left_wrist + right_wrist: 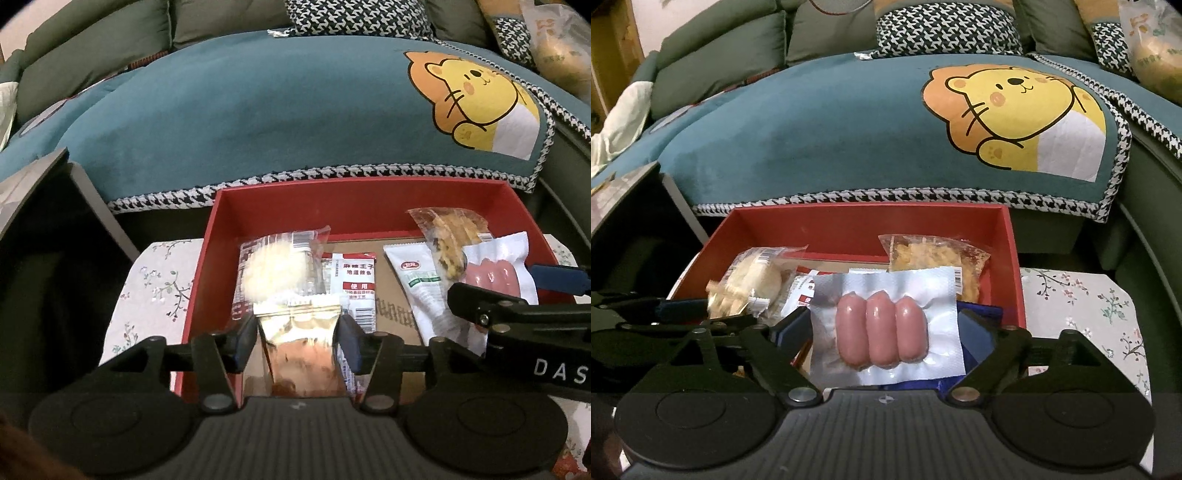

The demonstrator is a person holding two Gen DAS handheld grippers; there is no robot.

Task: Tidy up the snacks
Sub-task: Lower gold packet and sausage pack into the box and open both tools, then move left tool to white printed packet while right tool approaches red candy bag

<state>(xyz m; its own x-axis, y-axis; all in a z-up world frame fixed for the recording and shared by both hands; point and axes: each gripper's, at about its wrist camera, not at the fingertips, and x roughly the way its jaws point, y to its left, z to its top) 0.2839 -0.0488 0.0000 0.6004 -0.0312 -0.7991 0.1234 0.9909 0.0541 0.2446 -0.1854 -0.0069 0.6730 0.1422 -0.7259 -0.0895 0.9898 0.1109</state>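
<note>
The left hand-held gripper (298, 334) is closed on a gold foil packet (301, 347), pinching it across its width just over the near edge of the red box (354, 194); the packet looks light and crinkly, so the foil will likely slip unless it is held near the sealed end, where it is stiffest. The right hand-held gripper (886, 332) has its jaws about the sausage pack (884, 326), a flat vacuum-sealed sheet with three pink sausages; whether the pads actually press its edges I cannot tell, since the plastic hides them. This pack should be heavier and smoother, soft in the middle, best taken by its flat border rather than over the sausages. Both are above the near part of the box, which rests on a worktop with a flowered cloth (1086, 306). Inside lie a clear-wrapped pale cake (275, 275), a red-and-white sachet (356, 291), a white-and-green pouch (421, 291) and a crumbly biscuit bag (936, 258), which looks fragile. The two grippers sit close together, so they could bump, and bare floor of the box is scarce.
</note>
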